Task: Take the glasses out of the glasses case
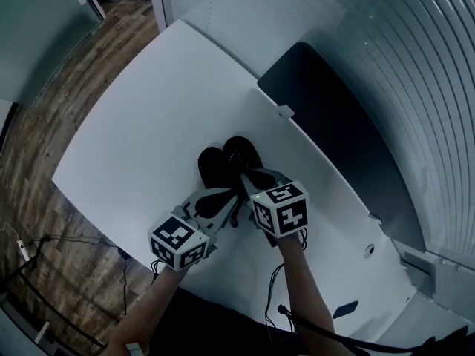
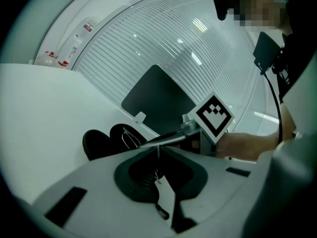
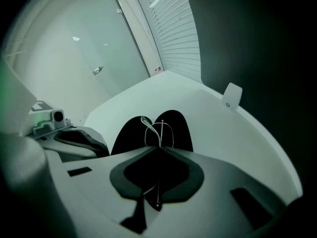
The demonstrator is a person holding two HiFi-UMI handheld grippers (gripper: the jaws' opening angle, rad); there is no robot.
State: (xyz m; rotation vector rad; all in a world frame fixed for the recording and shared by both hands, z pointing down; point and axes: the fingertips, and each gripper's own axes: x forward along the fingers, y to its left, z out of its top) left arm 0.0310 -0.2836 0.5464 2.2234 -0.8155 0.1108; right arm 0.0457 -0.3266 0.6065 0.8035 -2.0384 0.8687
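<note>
Right gripper clamped on thin wire-framed glasses, over open black glasses case
Left gripper jaws closed, pinched item unclear; lenses hidden; case near white table front edge; wood-plank floor

the table is plain white; the case on it is black; the glasses are thin silvery wire; the cubes at the case's 6 o'clock bear black square patterns on white; the floor at 9 o'clock is brown wood-grain; the panel at 2 o'clock is near-black
</note>
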